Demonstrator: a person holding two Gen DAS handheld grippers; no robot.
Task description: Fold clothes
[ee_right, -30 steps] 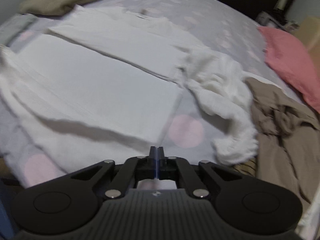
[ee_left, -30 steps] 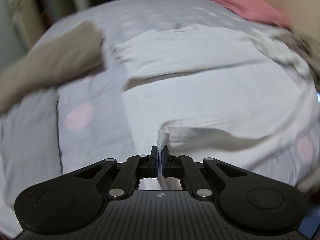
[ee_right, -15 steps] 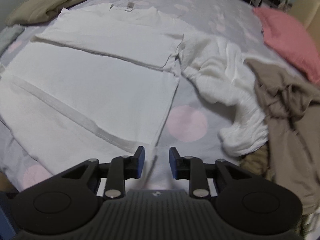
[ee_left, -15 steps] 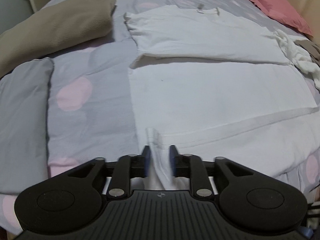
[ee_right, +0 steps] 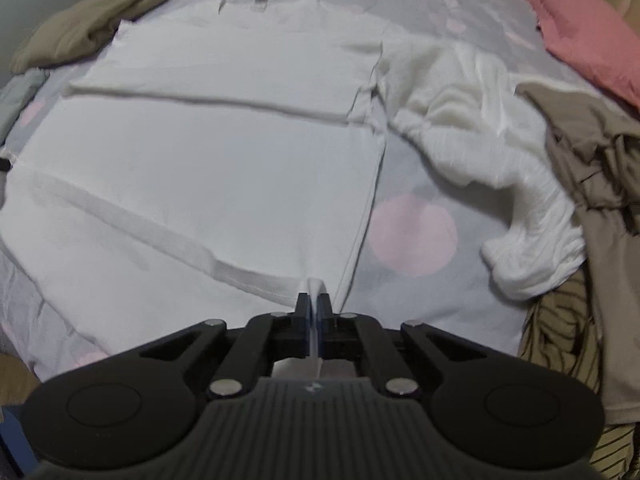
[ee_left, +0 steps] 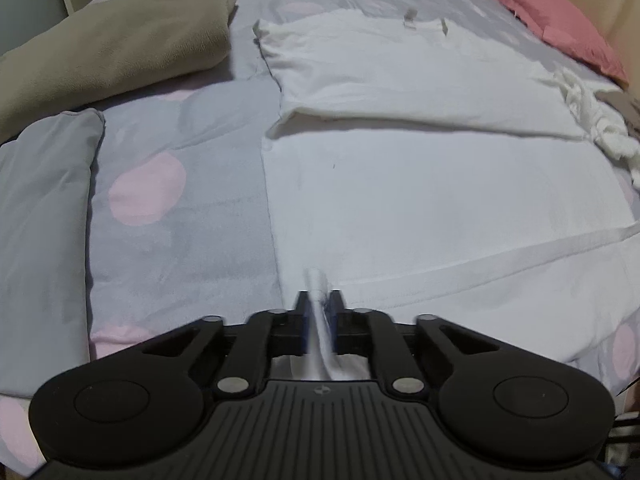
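A white T-shirt [ee_left: 420,184] lies flat on the bed, collar at the far end, sleeves folded in and its hem band turned up across the near part. My left gripper [ee_left: 319,300] is at the shirt's near left corner, its jaws closing with a pinch of white cloth pressed between the pads. In the right wrist view the same T-shirt [ee_right: 200,160] fills the left half. My right gripper [ee_right: 314,302] is at the near right corner, jaws closing on a tuft of the shirt's folded edge.
The grey bed cover [ee_left: 180,220] has pink dots. A beige blanket [ee_left: 112,40] and grey pillow [ee_left: 40,220] lie left. A pink pillow [ee_left: 552,16] is far right. A crumpled white garment [ee_right: 480,132], beige clothes [ee_right: 600,160] and striped cloth [ee_right: 560,340] lie right.
Both grippers held the shirt's edge a second ago, stood open half a second ago with the cloth laid down, and now pinch the near fold again. Both hands have sunk slightly.
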